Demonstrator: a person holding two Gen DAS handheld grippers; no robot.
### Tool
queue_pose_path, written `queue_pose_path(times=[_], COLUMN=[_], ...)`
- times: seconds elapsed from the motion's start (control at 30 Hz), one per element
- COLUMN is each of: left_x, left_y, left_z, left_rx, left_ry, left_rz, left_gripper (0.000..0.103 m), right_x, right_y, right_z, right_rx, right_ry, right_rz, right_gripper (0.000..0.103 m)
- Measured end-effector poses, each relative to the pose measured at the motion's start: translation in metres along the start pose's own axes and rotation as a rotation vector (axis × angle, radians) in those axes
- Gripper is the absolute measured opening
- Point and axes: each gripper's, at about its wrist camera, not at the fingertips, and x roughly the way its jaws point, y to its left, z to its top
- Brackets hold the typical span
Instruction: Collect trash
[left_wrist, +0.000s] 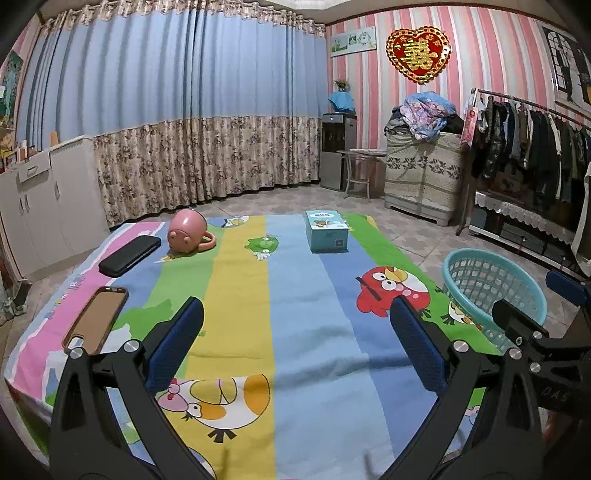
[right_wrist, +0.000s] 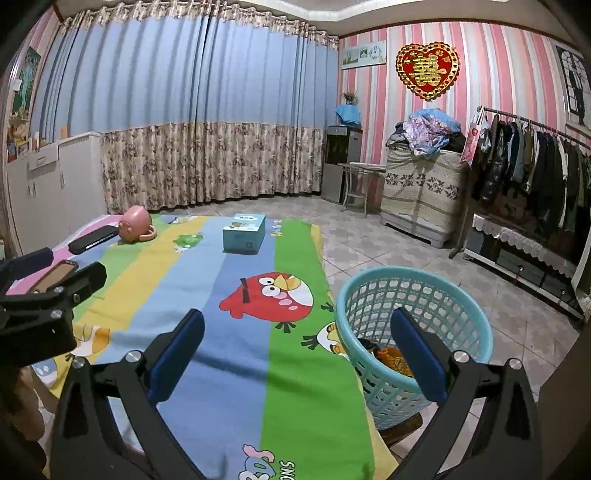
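Right wrist: right tool (right_wrist: 297, 332) spread, empty; basket (right_wrist: 476, 306) holds trash (right_wrist: 391, 356).

Home bedroom: curtains (left_wrist: 177, 110), clothes rack (left_wrist: 532, 147), striped wallpaper (left_wrist: 480, 55).

Teal basket (right_wrist: 413, 295), striped cartoon-bird cloth (right_wrist: 229, 369)

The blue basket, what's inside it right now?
In the blue basket, the right wrist view shows crumpled orange and dark scraps at the bottom. The right hand-held gripper finger covers part of the floor, so anything more there is hidden.
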Motion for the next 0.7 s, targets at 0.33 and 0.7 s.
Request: queue_pose_path(times=[0.33,0.7], left_x=[-0.0050,-0.0084], left_y=[-0.0009,0.0009], left_z=[0.0019,0.0022], left_rx=[0.016,0.012], left_ry=[-0.019,-0.036], left_rz=[0.013,0.028], left_gripper=[0.098,0.098], right_x=[0.0007,0.0034], right_y=[0.0008,0.0024], right_z=[0.0015,0.0027], right_rx=[0.005,-0.002], right_ry=[-0.013,-0.017], right_rz=[0.007,0.003], right_gripper=[0.098,0.098])
